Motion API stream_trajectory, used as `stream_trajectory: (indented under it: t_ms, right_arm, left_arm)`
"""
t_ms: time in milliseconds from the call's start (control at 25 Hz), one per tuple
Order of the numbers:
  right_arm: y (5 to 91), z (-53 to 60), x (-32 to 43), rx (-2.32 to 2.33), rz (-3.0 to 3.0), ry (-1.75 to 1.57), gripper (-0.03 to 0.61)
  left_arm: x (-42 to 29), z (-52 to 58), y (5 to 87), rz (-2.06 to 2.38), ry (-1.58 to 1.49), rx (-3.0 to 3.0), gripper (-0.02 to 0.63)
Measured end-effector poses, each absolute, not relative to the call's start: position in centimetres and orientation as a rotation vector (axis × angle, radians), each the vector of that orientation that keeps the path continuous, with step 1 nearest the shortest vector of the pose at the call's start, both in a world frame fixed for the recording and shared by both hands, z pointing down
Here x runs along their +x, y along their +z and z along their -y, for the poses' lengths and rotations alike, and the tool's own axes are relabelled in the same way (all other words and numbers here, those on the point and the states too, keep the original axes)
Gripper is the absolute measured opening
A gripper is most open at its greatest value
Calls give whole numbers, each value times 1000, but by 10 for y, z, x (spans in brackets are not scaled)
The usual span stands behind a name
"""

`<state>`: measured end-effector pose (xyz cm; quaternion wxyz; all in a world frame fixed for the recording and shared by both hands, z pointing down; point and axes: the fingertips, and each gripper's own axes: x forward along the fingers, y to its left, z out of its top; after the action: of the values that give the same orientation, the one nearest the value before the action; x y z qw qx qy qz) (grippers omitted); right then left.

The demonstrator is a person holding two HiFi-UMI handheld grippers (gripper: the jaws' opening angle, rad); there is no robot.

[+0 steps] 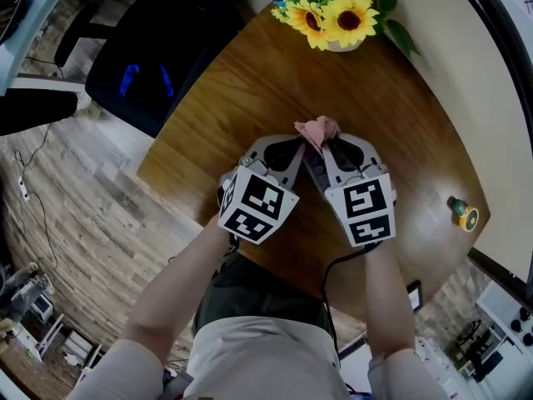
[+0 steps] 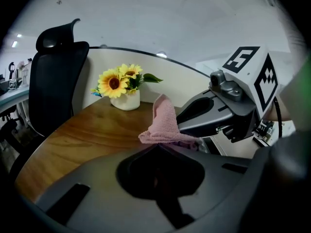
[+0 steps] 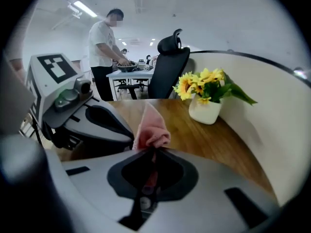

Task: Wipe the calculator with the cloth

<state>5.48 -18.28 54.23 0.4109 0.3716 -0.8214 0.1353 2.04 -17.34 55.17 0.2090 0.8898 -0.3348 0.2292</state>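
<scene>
My left gripper (image 1: 295,150) has its jaws pinched shut on one side of the small pink knitted cloth (image 1: 316,129). I hold the cloth above the brown wooden table (image 1: 241,98), on my side of the white pot of yellow sunflowers (image 1: 337,15). My right gripper (image 1: 331,150) is clamped on its other side.

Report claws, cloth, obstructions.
Left claw and right claw both shut on crumpled pink knit cloth. Calculator not clearly seen. Apart: white pot of yellow sunflowers.
</scene>
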Motion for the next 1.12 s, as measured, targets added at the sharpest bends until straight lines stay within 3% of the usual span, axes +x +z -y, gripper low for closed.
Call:
stream_trajectory:
  t_ms: [480, 800, 1120]
  right_arm:
    - [535, 165, 161, 1198, 1926, 579, 14]
    - [452, 157, 162, 1335, 2049, 587, 14]
    - [344, 156, 146, 1378, 2283, 549, 15]
  left_arm:
    - [19, 170, 554, 874, 636, 2478, 2]
    - [-2, 172, 510, 925, 611, 2486, 2]
    - [-15, 182, 402, 1054, 529, 2586, 3]
